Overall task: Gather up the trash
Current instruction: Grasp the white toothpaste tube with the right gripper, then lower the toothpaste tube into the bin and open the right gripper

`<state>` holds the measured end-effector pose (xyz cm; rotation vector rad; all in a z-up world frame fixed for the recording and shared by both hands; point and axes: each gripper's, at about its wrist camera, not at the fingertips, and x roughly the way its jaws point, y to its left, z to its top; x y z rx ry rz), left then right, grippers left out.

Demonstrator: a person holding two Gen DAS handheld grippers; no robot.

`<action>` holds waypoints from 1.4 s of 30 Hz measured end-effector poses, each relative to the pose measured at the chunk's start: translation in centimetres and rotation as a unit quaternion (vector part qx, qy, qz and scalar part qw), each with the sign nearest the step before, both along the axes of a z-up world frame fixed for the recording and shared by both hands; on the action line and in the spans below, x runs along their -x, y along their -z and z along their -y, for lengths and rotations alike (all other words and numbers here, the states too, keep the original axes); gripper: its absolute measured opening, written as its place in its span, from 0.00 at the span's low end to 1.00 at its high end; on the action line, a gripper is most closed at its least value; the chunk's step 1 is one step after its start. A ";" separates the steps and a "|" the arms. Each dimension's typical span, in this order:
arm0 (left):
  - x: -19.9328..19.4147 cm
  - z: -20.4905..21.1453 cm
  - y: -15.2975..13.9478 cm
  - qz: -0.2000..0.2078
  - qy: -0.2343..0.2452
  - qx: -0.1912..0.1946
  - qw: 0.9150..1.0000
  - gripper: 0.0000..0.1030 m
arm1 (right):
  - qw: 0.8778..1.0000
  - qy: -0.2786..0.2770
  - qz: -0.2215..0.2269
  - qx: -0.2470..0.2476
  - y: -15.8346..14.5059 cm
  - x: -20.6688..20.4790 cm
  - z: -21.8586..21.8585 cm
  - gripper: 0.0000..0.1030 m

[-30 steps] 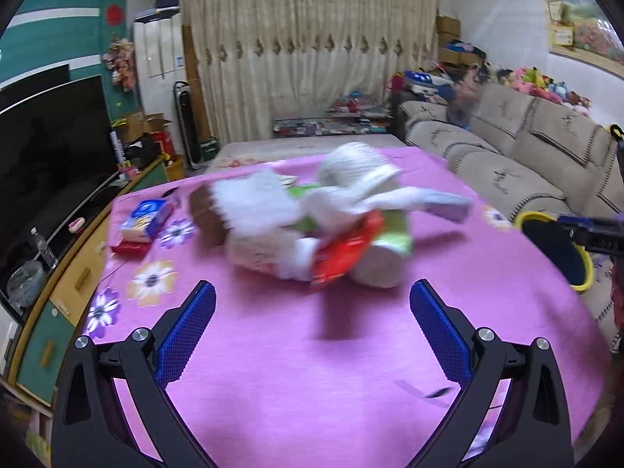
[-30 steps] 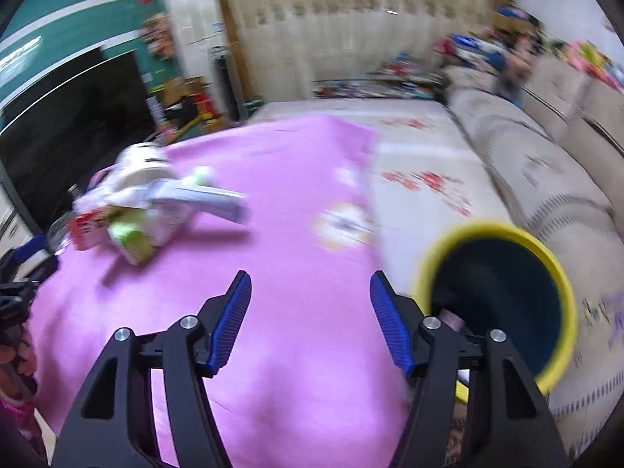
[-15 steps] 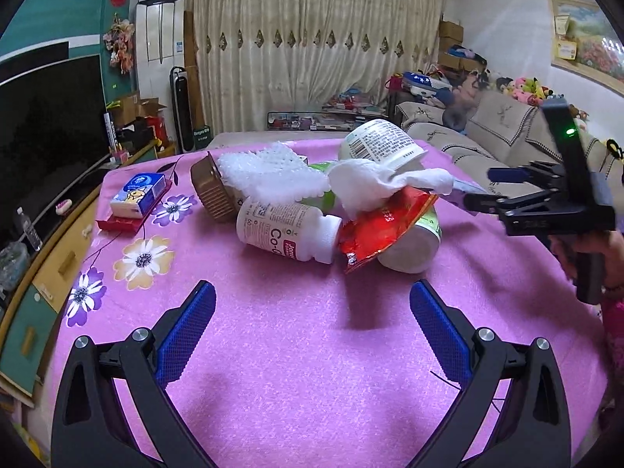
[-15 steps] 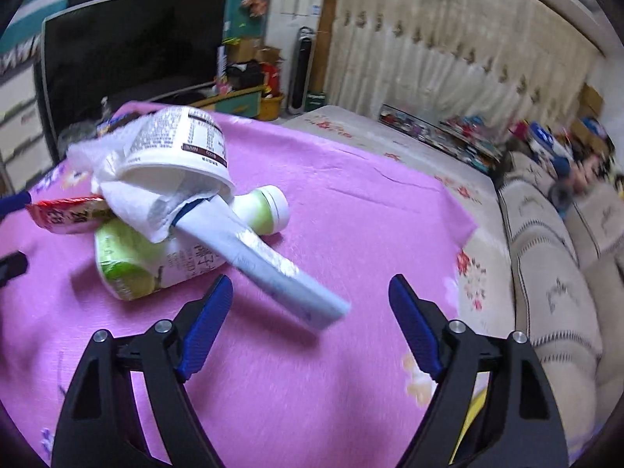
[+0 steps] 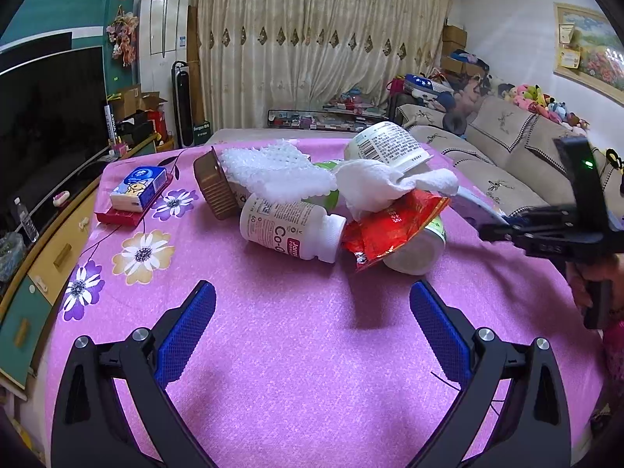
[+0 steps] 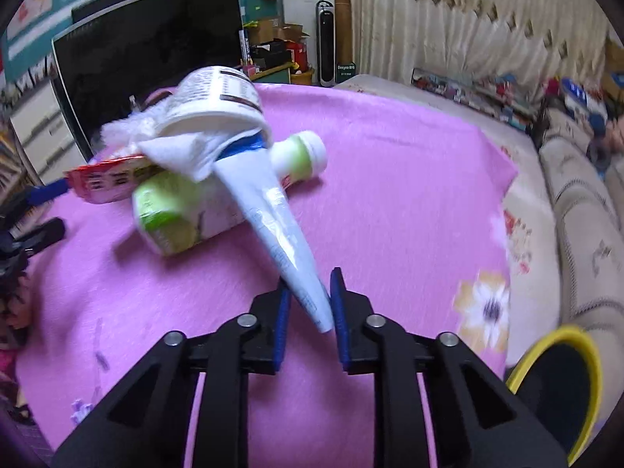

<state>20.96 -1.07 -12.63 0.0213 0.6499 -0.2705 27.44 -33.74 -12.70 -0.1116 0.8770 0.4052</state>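
One tube's flat end (image 6: 312,296) sits between the closing right tool (image 6: 308,292); left tool (image 5: 308,304) gapes empty.

Place: a home living room
Seating: beige sofa (image 5: 503,144) with plush toys (image 5: 534,97)
Screen: big television (image 5: 43,117)
Window wall: long cream curtains (image 5: 312,62)
Table: pink flowered cloth (image 5: 312,331)

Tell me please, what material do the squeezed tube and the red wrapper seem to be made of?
The tube: probably soft plastic or laminate, glossy white; it lies flattened to a crimped end between the closing jaws of the right gripper. The red wrapper: likely foil-lined plastic film; it is crinkled, shiny, and silver shows at a torn corner.
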 end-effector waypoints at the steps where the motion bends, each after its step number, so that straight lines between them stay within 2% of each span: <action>1: 0.0 0.0 0.0 -0.001 0.000 0.000 1.000 0.95 | 1.000 0.003 -0.001 -0.008 -0.1 0.7 0.3 0.16; 9: 0.1 0.0 0.1 -0.002 -0.002 0.002 1.000 0.95 | 0.997 0.037 -0.010 -0.063 -0.3 6.4 2.9 0.13; 17: 0.2 0.0 0.0 -0.001 -0.002 0.001 1.000 0.95 | 0.992 0.096 0.000 -0.084 -1.0 10.0 7.2 0.13; 24: 0.2 0.0 0.0 0.000 -0.002 0.000 1.000 0.95 | 0.970 0.226 0.009 -0.094 -0.8 11.5 15.7 0.13; 30: 0.2 0.1 -0.1 -0.001 -0.002 -0.001 1.000 0.95 | 0.947 0.316 -0.004 -0.062 0.9 11.2 21.5 0.13; 38: 0.1 0.2 0.0 -0.004 -0.002 -0.002 1.000 0.95 | 0.926 0.371 -0.046 -0.051 4.4 9.1 25.3 0.14; 41: 0.1 0.2 0.0 -0.004 -0.002 -0.002 1.000 0.95 | 0.923 0.378 -0.051 -0.047 5.2 8.8 25.7 0.15; 42: 0.1 0.3 0.0 -0.004 -0.001 -0.003 1.000 0.95 | 0.922 0.382 -0.051 -0.047 5.3 8.6 25.9 0.23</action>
